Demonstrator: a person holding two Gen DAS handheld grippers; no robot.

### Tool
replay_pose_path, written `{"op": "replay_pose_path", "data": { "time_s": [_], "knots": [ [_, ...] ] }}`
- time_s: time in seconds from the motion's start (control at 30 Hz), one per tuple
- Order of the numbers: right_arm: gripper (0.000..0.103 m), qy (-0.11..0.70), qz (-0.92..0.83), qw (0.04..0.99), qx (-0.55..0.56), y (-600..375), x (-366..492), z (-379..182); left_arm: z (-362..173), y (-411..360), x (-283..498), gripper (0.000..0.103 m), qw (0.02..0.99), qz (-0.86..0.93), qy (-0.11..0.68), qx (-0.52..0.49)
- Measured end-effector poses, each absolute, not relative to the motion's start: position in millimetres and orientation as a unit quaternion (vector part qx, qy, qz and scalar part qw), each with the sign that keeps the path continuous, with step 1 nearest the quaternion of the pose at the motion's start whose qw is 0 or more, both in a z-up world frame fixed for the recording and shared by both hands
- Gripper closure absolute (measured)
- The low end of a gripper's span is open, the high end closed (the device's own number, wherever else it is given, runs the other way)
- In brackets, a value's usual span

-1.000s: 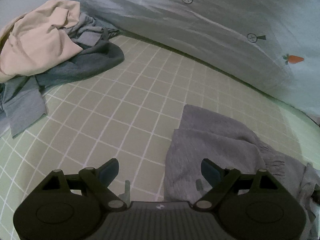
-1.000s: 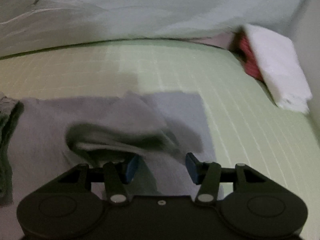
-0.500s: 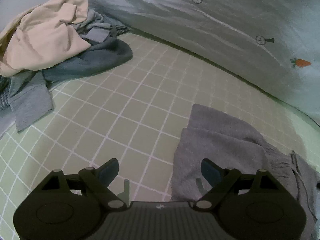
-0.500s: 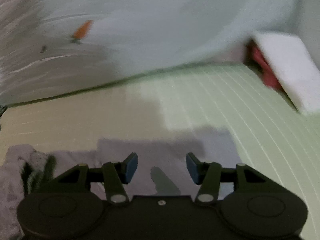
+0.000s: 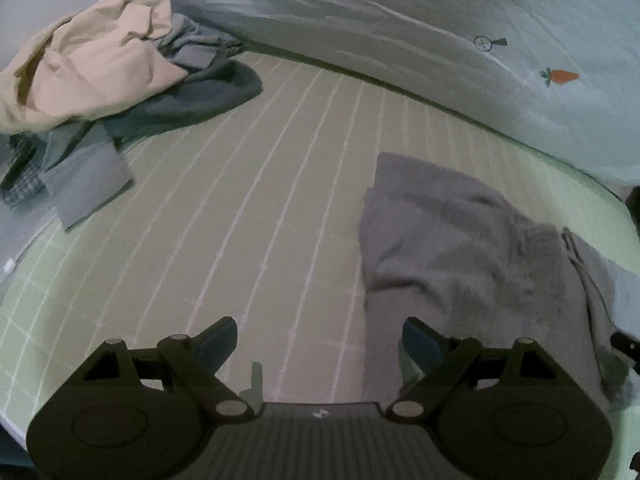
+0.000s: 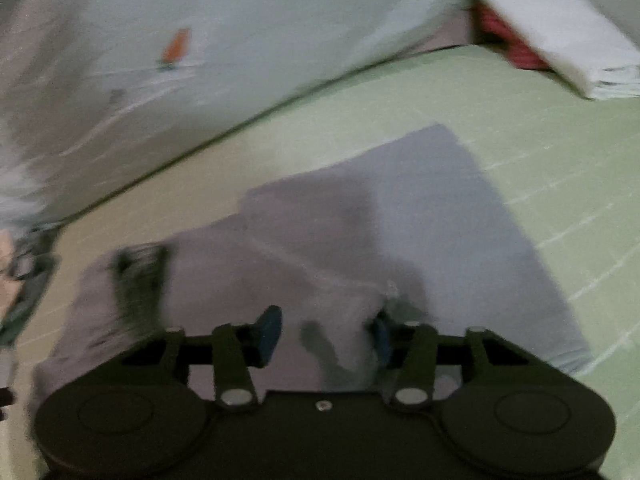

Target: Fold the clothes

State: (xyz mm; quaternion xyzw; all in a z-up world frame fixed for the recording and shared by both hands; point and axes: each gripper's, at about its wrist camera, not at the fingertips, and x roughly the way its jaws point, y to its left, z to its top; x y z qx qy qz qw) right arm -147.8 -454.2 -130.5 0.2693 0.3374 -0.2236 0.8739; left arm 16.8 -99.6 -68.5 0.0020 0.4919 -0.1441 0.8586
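On a green checked bedsheet (image 5: 280,184), both grippers are hovering with jaws spread: the left gripper (image 5: 318,342) beside a half-folded grey garment (image 5: 460,248), the right gripper (image 6: 324,332) above it. Behind, an unfolded clothes pile (image 5: 112,80) is waiting, suggesting an early stage.

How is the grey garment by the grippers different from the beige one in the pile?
The grey garment lies alone and mostly flat on the checked green sheet; the beige garment is bunched on top of a heap of darker clothes. The grey one lies near the left gripper, the beige one far off. Neither is gripped.
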Motion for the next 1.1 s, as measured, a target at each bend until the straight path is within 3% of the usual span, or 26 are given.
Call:
{"op": "replay_pose_path", "data": {
  "time_s": [0.37, 0.53, 0.77, 0.87, 0.97, 1.1],
  "knots": [
    [0.059, 0.338, -0.147, 0.884, 0.286, -383.6, -159.9, -125.6, -68.4, -61.2, -0.6, 0.013, 0.856, -0.151, 0.494, 0.005],
    [0.043, 0.299, -0.239, 0.871, 0.306, -398.5, -166.4, -119.0, -69.3, -53.1, -4.0, 0.013, 0.854, -0.155, 0.497, 0.013],
    [0.021, 0.375, -0.353, 0.831, 0.208, -398.8, -150.9, -128.5, -70.8, -49.1, -5.4, 0.013, 0.851, -0.156, 0.501, 0.018],
    [0.0, 0.383, -0.357, 0.836, 0.163, -387.4, -151.7, -128.8, -72.9, -53.1, -1.9, 0.01, 0.848, -0.164, 0.504, 0.007],
    [0.0, 0.397, -0.363, 0.839, 0.081, -377.7, -152.6, -126.3, -75.0, -63.3, 6.0, 0.009, 0.846, -0.171, 0.505, -0.005],
    [0.0, 0.394, -0.362, 0.841, 0.085, -386.8, -163.9, -117.5, -80.8, -81.4, 22.1, 0.009, 0.839, -0.179, 0.513, -0.042]
  ]
}}
